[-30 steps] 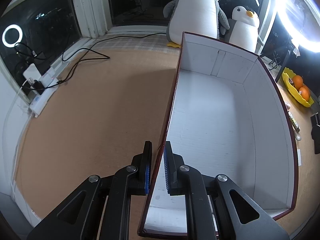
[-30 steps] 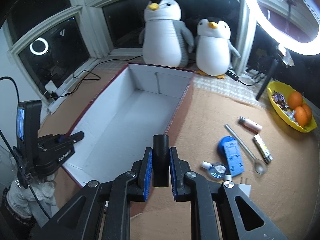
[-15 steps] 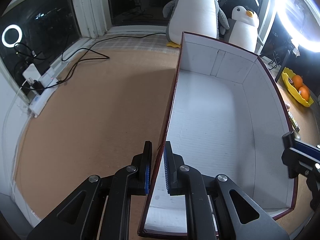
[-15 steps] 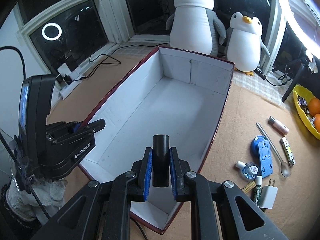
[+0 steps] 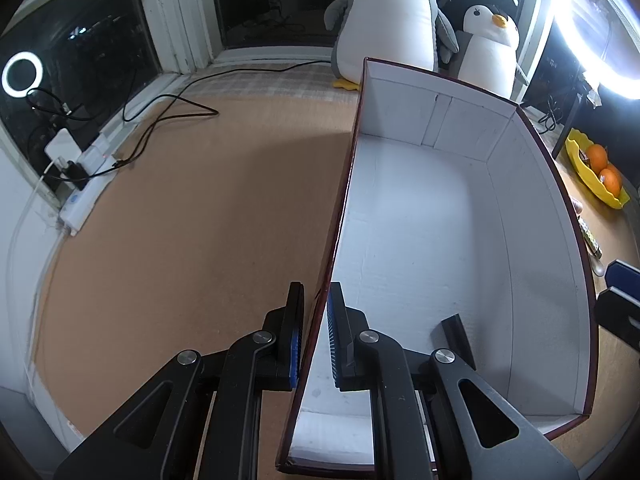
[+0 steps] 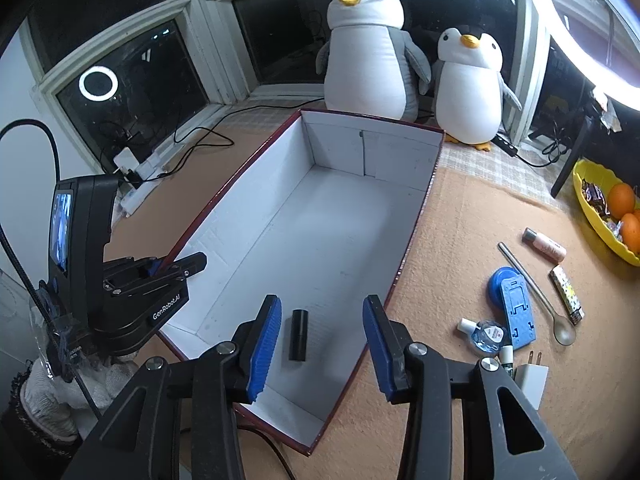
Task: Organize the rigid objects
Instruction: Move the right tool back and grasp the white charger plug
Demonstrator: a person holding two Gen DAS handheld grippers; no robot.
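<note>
1 black tube (image 6: 299, 334), 1 box (image 6: 416, 216)

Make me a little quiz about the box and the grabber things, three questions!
1. True or false: the black tube lies inside the box.
2. What does the left hand-held gripper clamp? A) a spoon B) the box's wall C) nothing
3. Fill in: the right hand-held gripper has just been opening and its jaws are ____.

Key: 1 true; 2 B; 3 open, with the tube lying free below.
</note>
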